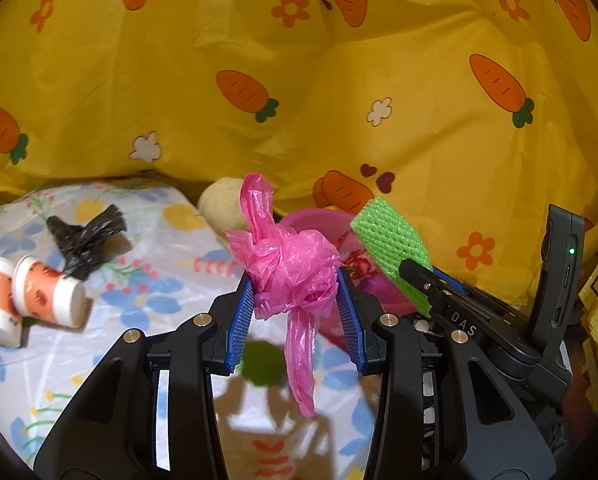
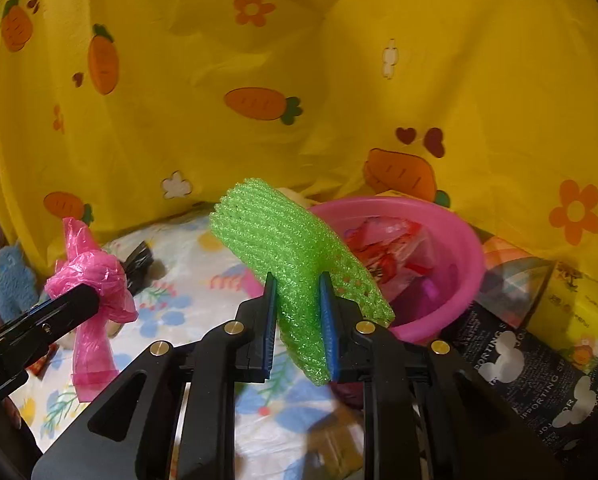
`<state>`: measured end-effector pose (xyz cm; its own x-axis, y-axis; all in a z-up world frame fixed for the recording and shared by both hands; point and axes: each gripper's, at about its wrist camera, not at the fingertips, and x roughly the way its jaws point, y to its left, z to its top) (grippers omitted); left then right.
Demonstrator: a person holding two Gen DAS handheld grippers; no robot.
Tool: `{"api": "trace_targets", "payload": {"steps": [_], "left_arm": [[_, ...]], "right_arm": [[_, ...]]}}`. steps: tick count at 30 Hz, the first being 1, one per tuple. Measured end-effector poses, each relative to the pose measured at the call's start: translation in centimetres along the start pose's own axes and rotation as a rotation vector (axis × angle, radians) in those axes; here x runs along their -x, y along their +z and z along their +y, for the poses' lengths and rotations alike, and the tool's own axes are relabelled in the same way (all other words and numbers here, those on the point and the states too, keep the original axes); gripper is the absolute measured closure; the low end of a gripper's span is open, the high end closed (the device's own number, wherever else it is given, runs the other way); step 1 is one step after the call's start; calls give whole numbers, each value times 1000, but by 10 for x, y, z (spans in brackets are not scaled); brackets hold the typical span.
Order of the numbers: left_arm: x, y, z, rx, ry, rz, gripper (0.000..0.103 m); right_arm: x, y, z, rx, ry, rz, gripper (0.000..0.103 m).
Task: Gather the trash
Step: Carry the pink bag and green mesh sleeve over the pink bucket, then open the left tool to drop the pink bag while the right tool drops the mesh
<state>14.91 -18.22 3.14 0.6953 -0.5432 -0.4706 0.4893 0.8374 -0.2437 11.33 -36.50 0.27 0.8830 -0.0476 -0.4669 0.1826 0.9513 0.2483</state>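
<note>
Risk, pink bag: the left gripper (image 1: 295, 292) pinches only the crumpled knot of the pink plastic bag (image 1: 291, 268); thin film is slippery and compressible, so it could slide out between the pads if the carry is jerky.
Risk, dangling tail: the bag's loose tail hangs below the jaws and could snag on the rim of the pink basin (image 2: 451, 216) or trail outside it on release.
Risk, foam: the green foam net sleeve (image 2: 299, 256) is held near its lower end, with most of its length projecting upward; it could pivot in the grip or catch the basin rim.
Risk, collision: both grippers are close together near the basin; simultaneous approach could cause them to knock each other.
Left gripper pose: raised above the floral sheet (image 1: 171, 280), pointing toward the yellow carrot-print cloth (image 1: 339, 100), jaws clamped on the pink bag.
Right gripper (image 2: 297, 312) pose: just right of the left one, nearest the basin, jaws clamped on the green foam.
Basin: on the right, against the cloth, already containing wrappers.
Remaining trash: two paper cups (image 1: 47, 296) lying on their sides and a black plastic bag (image 1: 83, 236), all on the sheet, well left of the basin.
</note>
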Motion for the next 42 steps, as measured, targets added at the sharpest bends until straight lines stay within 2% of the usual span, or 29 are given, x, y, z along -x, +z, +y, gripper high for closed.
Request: {"api": "trace_targets", "payload": {"steps": [5, 10, 19, 25, 28, 30, 32, 34, 40, 41, 42], "left_arm": [[-41, 18, -21, -16, -65, 8, 63], [-75, 27, -31, -10, -107, 15, 63], [-125, 30, -33, 6, -121, 58, 63], [-152, 21, -31, -2, -105, 118, 62], [-159, 15, -30, -7, -102, 145, 56], [-159, 13, -30, -24, -86, 141, 45], [-154, 14, -25, -6, -89, 124, 25], [-146, 16, -18, 16, -72, 92, 18], [-116, 23, 9, 103, -6, 12, 10], [-111, 22, 12, 112, 1, -1, 9], [-106, 22, 15, 116, 8, -8, 8]], "right_arm": [[-13, 14, -34, -34, -49, -5, 82], [-28, 19, -53, -60, -56, 11, 82], [-41, 22, -65, -98, -62, 9, 82], [-48, 20, -67, -102, -57, 20, 81], [-51, 19, -67, -105, -50, 26, 81], [-54, 18, -67, -107, -48, 32, 80], [-55, 18, -68, -113, -46, 33, 80], [-55, 18, -68, -115, -40, 33, 80], [-58, 14, -63, -116, 5, 34, 76], [-59, 14, -62, -115, 11, 33, 74], [-59, 14, -61, -114, 14, 34, 62]]}}
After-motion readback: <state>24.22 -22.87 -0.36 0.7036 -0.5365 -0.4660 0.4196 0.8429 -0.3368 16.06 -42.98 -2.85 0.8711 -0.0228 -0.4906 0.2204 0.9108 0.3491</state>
